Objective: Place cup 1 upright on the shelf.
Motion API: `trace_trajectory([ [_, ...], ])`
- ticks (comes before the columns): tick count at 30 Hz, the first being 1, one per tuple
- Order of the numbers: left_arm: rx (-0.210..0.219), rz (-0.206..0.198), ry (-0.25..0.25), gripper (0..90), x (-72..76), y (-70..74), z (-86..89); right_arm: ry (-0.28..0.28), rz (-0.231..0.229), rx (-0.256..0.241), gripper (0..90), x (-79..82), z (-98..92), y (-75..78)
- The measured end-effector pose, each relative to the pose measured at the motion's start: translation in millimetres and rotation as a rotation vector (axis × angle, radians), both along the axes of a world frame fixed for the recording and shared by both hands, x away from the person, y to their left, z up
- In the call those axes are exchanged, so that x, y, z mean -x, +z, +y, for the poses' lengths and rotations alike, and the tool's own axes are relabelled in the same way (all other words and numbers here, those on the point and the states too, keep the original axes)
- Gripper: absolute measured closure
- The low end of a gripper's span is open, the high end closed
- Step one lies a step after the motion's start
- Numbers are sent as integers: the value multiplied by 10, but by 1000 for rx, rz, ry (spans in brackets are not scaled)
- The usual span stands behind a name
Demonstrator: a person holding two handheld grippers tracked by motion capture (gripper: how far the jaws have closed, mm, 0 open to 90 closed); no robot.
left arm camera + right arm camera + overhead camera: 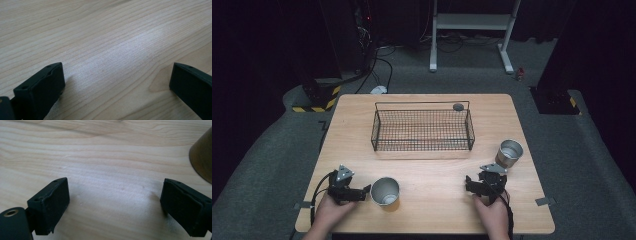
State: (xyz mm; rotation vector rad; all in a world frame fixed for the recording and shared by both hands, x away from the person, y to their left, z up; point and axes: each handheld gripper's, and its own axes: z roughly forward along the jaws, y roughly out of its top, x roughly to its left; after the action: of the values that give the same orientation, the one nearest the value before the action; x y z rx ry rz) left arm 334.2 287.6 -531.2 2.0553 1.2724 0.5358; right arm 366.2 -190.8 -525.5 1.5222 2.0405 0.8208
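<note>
Two metal cups stand on the wooden table (432, 175). One cup (384, 191) is at the front left, and my left gripper (365, 191) lies just left of it, jaws toward it. In the left gripper view, the left gripper (117, 72) is open over bare wood. The other cup (509, 152) stands at the right, and my right gripper (468, 183) rests on the table a little in front and to the left of it. Seen in its own view, the right gripper (115, 187) is open with nothing between the jaws, and that cup's side (203, 157) is at the right edge.
A black wire basket (422, 145) sits in the middle back of the table, with a small grey round thing (457, 106) at its far right corner. Bare wood lies between the two cups. Beyond the table are grey carpet, cables and a white stand (472, 22).
</note>
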Motion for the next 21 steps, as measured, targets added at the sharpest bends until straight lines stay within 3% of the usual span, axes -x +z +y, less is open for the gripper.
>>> trace_trajectory([
  [21, -11, -2, 12, 8, 17, 4, 14, 31, -2, 0, 84, 23, 0, -1],
])
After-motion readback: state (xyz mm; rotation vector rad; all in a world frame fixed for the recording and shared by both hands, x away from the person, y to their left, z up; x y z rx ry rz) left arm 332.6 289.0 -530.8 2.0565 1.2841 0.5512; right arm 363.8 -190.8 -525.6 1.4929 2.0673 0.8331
